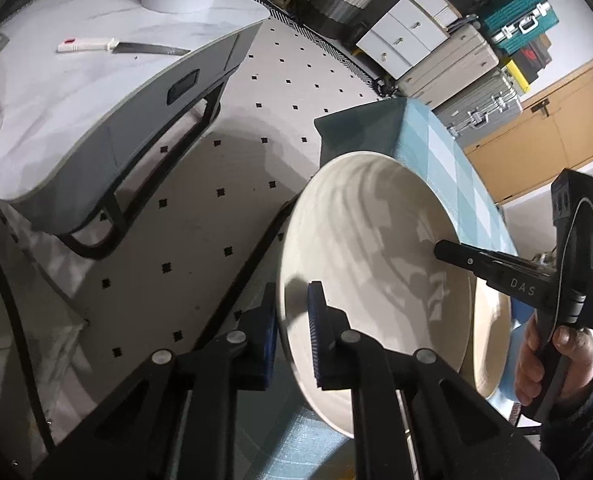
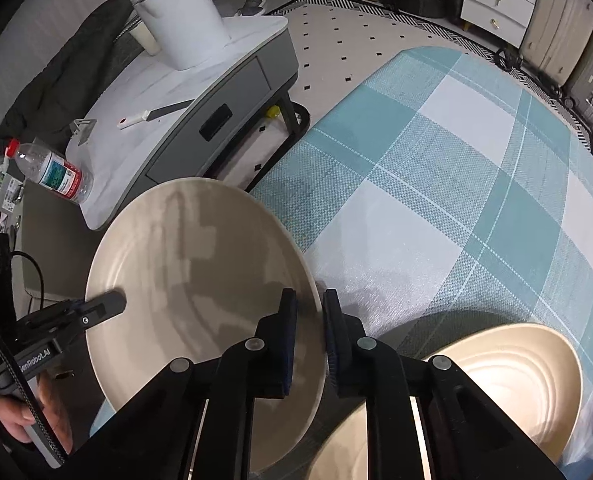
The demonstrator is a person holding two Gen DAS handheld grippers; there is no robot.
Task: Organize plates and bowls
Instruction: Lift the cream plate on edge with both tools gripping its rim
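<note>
Left tongs (image 1: 292, 336) and right tongs (image 2: 310, 340) each clamp opposite rims of one cream plate (image 2: 200, 280) above the checked worktop (image 2: 456, 160).

A low grey counter (image 2: 184, 92) with a white marbled top is seen beside a teal-and-white checked cloth (image 2: 456, 184). On the counter are laid a white-handled knife with a dark blade (image 2: 152, 114), a clear plastic water bottle with a red cap (image 2: 52, 172), lying on its side, and a tall white cylindrical container (image 2: 184, 28). A white rug dotted with small black squares (image 1: 200, 216) is spread beneath. White drawers (image 1: 404, 28), silver suitcases (image 1: 468, 80) and a teal hard case (image 1: 520, 16) are lined along the far wall.
</note>
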